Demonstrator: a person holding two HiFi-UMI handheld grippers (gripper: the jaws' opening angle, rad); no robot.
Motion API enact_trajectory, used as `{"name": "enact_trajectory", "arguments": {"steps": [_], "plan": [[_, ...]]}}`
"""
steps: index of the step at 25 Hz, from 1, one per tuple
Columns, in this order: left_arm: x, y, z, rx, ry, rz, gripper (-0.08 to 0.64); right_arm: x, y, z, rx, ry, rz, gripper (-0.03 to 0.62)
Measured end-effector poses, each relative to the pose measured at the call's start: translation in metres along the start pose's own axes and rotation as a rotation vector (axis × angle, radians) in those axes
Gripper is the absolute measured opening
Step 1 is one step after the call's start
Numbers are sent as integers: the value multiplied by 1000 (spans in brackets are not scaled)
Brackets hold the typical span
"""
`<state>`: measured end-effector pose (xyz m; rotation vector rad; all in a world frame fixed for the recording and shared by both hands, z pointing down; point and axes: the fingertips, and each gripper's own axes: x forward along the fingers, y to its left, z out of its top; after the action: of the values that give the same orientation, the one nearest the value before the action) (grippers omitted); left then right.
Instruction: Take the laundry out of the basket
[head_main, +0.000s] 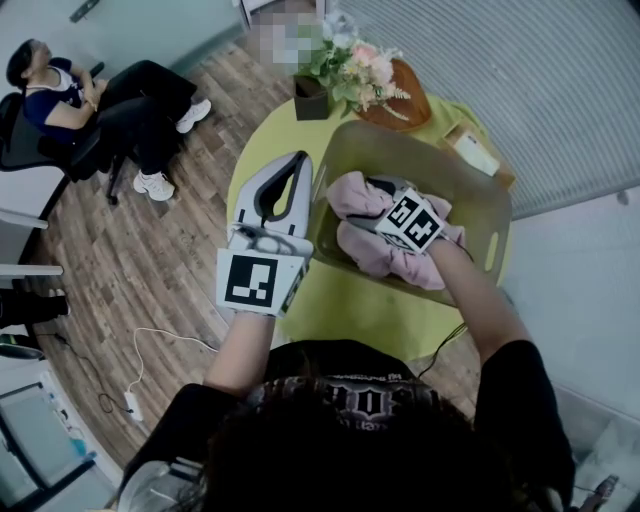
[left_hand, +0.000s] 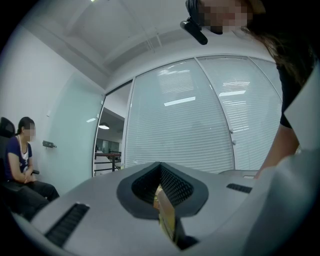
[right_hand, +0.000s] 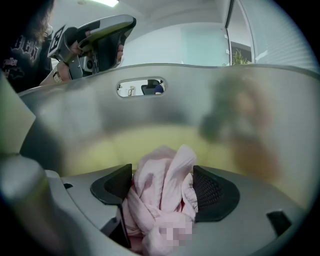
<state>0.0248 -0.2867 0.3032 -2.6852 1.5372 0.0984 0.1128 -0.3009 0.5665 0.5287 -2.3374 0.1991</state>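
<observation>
A translucent tan laundry basket (head_main: 492, 215) stands on a round yellow-green table (head_main: 330, 300). Pink laundry (head_main: 385, 258) lies bunched inside it. My right gripper (head_main: 375, 205) is down in the basket on top of the cloth, its marker cube facing up. In the right gripper view its jaws stand wide apart, so the right gripper (right_hand: 162, 182) is open, with a fold of the pink laundry (right_hand: 150, 205) bulging up between the pads and the basket wall (right_hand: 200, 100) just ahead. My left gripper (head_main: 299, 165) hovers left of the basket, held level. In its own view the left gripper (left_hand: 162, 192) is shut.
A flower pot (head_main: 345, 70), a wooden board (head_main: 408, 95) and a small box (head_main: 472, 150) stand at the table's far side behind the basket. A person (head_main: 90, 100) sits on a chair at the far left. A white cable (head_main: 150, 350) trails on the wooden floor.
</observation>
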Motion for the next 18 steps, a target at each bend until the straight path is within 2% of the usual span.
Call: {"name": "enact_trajectory", "arguments": {"steps": [11,18], "plan": [[0,-1,0,-1,4,-2,-3,9,4,-16,61,30,37,376],[0,-4,-1,6,8,-3,-3,8,3,-16,48,27,19,305]]}}
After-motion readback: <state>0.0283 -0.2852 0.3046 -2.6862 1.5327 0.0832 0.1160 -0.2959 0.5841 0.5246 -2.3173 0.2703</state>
